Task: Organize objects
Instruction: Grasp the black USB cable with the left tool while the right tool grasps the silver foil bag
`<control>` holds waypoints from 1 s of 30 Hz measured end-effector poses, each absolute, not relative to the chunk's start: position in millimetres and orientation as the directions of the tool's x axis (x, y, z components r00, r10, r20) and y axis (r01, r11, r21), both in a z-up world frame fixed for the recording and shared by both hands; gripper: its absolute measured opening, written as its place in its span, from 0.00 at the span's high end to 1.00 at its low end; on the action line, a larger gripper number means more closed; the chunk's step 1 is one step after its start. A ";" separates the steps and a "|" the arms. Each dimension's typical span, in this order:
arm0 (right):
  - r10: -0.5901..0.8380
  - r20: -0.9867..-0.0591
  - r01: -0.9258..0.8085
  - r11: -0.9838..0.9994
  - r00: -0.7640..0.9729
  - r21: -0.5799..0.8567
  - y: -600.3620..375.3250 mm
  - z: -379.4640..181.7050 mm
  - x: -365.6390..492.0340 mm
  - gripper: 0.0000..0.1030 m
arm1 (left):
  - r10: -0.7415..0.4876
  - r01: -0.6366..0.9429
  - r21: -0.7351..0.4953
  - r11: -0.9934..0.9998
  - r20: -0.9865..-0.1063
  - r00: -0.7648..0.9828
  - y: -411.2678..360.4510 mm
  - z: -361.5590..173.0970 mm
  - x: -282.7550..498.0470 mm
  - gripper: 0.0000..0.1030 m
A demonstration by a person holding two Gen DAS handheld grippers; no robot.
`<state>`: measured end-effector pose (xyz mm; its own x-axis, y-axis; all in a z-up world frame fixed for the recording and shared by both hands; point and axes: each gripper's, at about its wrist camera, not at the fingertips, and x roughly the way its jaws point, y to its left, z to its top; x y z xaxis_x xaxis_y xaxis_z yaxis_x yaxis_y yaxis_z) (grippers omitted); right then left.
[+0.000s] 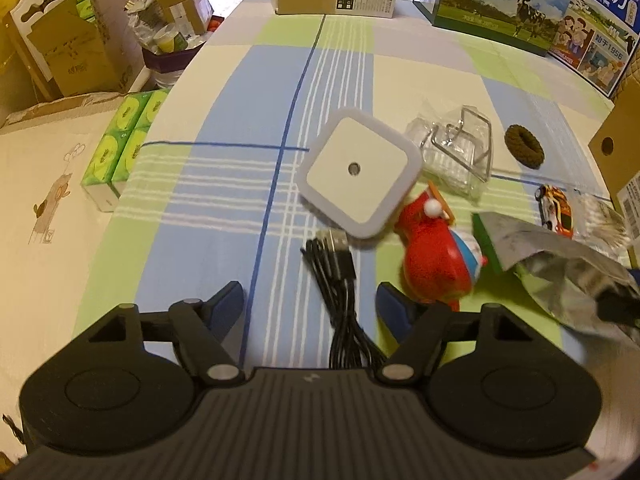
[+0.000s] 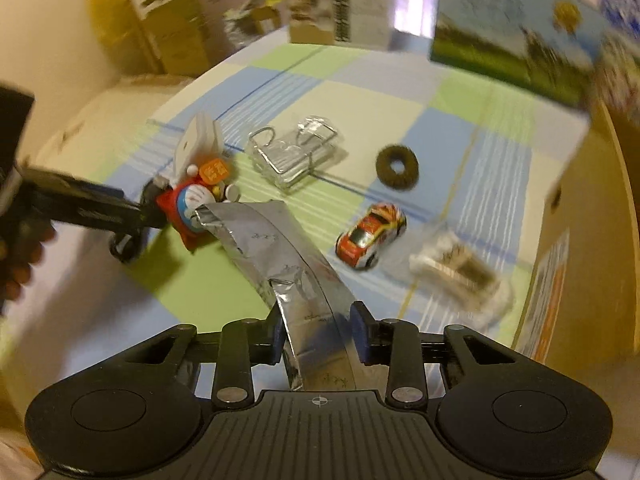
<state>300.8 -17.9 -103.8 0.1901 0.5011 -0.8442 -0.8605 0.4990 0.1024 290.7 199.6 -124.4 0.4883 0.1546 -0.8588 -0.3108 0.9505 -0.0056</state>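
My left gripper (image 1: 310, 304) is open just above the table, with a black USB cable (image 1: 340, 276) lying between its fingers. Ahead of it lies a white square night light (image 1: 360, 172), and a red toy figure (image 1: 434, 264) is next to the right finger. My right gripper (image 2: 319, 332) is shut on a crumpled silver foil bag (image 2: 276, 236), held up off the cloth; the bag's far end reaches the toy figure (image 2: 192, 204). The same bag (image 1: 560, 260) shows at the right of the left wrist view.
On the checked tablecloth (image 1: 224, 184) lie a wire rack in clear wrap (image 2: 294, 154), a brown hair tie (image 2: 397, 167), a toy car (image 2: 370, 236) and a clear packet (image 2: 460, 270). Green tissue packs (image 1: 120, 148) sit left, milk cartons (image 1: 504, 4) at the back, a cardboard box (image 2: 580, 240) right.
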 end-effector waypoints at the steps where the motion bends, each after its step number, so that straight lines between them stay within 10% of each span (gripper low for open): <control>1: 0.502 -0.846 -0.847 0.517 0.180 0.126 -19.9 -101.6 301.8 0.72 | 0.158 -0.308 0.000 0.951 -0.858 0.488 199.9 -125.3 292.7 0.36; 5: 0.527 -0.842 -0.765 0.590 0.120 0.260 -31.7 -97.0 313.1 0.73 | 0.162 -0.283 0.015 0.959 -0.849 0.503 197.2 -125.8 298.0 0.46; 10: 0.571 -0.818 -0.628 0.659 0.060 0.414 -50.3 -96.9 327.7 0.76 | 0.129 -0.236 0.004 0.972 -0.846 0.518 192.4 -123.2 295.6 0.81; 19: 0.618 -0.785 -0.422 0.722 0.038 0.548 -92.6 -94.0 344.5 0.74 | 0.082 -0.237 -0.042 0.971 -0.868 0.490 192.9 -119.1 267.4 0.83; 24: 0.591 -0.799 -0.558 0.701 0.106 0.444 -82.6 -84.7 340.2 0.33 | 0.073 -0.246 -0.055 0.968 -0.872 0.484 193.5 -117.5 259.1 0.83; 30: 0.571 -0.816 -0.714 0.606 0.083 0.352 -53.5 -104.0 330.0 0.31 | 0.076 -0.247 -0.054 0.967 -0.869 0.488 191.4 -118.1 257.5 0.83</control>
<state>330.0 -53.5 -104.0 0.0830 0.5714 -0.8165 -0.7135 0.6060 0.3516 257.5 191.4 -118.1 0.4881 0.0760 -0.8695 -0.2474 0.9674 -0.0544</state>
